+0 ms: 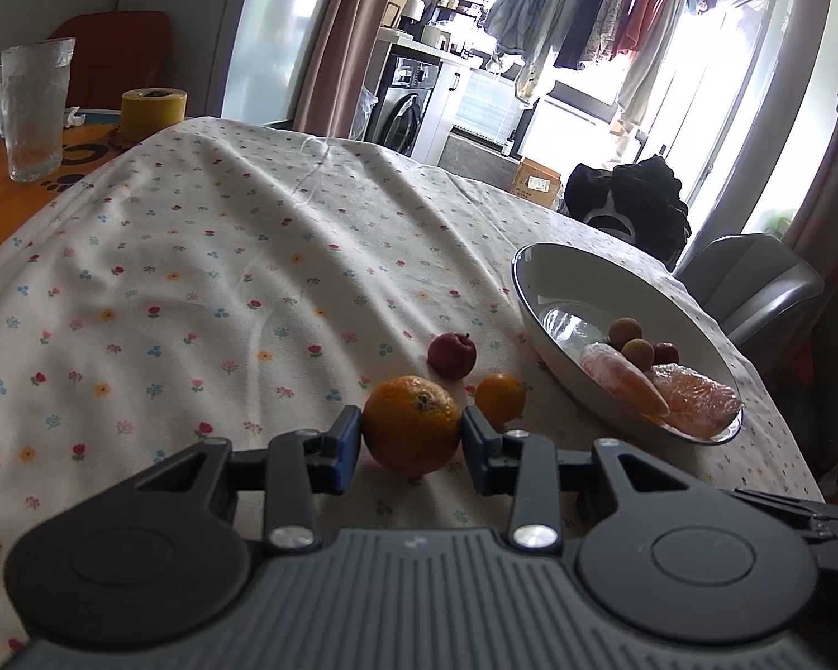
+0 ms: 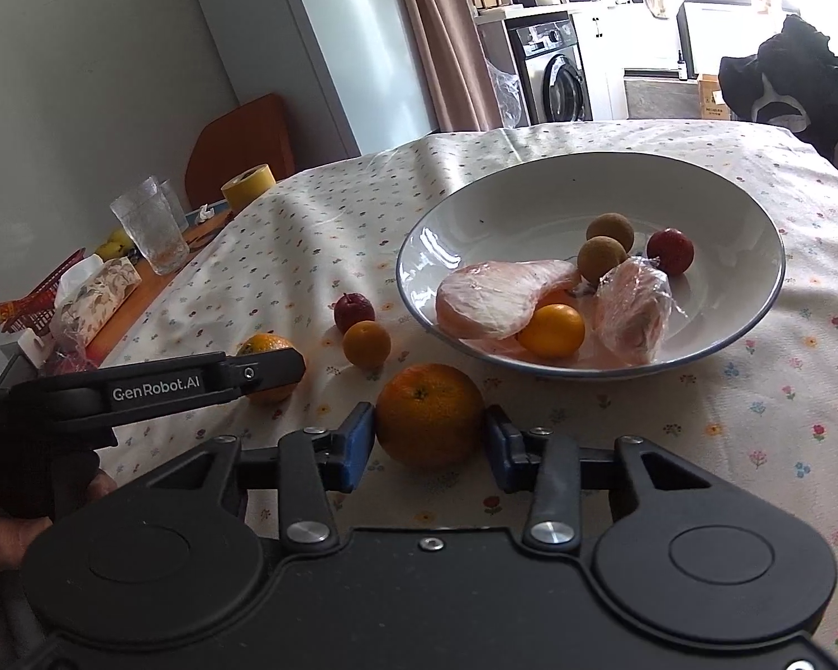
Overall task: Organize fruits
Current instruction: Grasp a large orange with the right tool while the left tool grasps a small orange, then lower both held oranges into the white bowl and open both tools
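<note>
- The left claw (image 1: 410, 438) has its blue pads (image 1: 347, 441) pressed on either side of an orange (image 1: 410, 424) that sits on the flowered cloth (image 1: 195, 279) covering the tabletop.
- Just beyond that claw lie a small orange (image 1: 500, 397) and, a little further, a small red fruit (image 1: 451, 354); both are loose on the cloth.
- Ahead and to the right of the left claw stands a white bowl (image 1: 536, 290) with a dark rim, holding two wrapped fruit pieces (image 1: 693, 396), two round brown fruits (image 1: 625, 330) and another red fruit, partly hidden.
- The right claw (image 2: 430, 438) is closed on a second, larger orange (image 2: 429, 414), one blue pad against each flank; this fruit also rests on the cloth.
- Directly beyond the right claw is the bowl, and in the right wrist view a small orange (image 2: 551, 329) shows between the wrapped pieces.
- To the left of the right claw the other claw's black arm reaches in from the side, its orange partly hidden behind the finger.
- Far ahead and to the left of both claws, past the edge of the cloth, stand a ribbed glass (image 1: 33, 106) and a yellow tape roll (image 1: 153, 111).
</note>
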Available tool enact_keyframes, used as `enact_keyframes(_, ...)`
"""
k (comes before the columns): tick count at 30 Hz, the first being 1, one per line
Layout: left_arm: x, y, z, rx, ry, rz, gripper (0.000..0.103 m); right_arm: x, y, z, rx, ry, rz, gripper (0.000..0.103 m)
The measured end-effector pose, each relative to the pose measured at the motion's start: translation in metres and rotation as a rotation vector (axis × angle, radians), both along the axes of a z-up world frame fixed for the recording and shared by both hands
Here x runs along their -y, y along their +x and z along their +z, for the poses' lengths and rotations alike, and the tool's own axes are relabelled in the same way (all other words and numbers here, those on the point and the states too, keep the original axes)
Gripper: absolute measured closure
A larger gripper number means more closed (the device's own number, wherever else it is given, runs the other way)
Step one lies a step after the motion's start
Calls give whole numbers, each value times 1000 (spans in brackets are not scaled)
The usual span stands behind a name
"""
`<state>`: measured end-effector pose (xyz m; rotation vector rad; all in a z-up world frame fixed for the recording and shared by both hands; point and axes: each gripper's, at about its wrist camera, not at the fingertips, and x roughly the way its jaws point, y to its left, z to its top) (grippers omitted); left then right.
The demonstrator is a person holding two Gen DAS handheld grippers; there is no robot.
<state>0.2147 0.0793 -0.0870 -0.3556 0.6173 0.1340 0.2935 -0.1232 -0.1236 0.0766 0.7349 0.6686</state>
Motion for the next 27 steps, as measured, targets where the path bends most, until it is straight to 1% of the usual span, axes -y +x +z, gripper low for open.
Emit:
enact_keyframes(5, 4, -9, 10, 29, -1, -5, 66, 0, -8, 2, 0, 15, 13, 63)
enact_keyframes(11, 8, -18, 20, 53, 1, -7, 66, 4, -16, 14, 29, 30, 19, 63)
enact_keyframes(27, 27, -31, 45, 108, 23, -41, 66, 30, -29, 42, 111, 56, -17, 63)
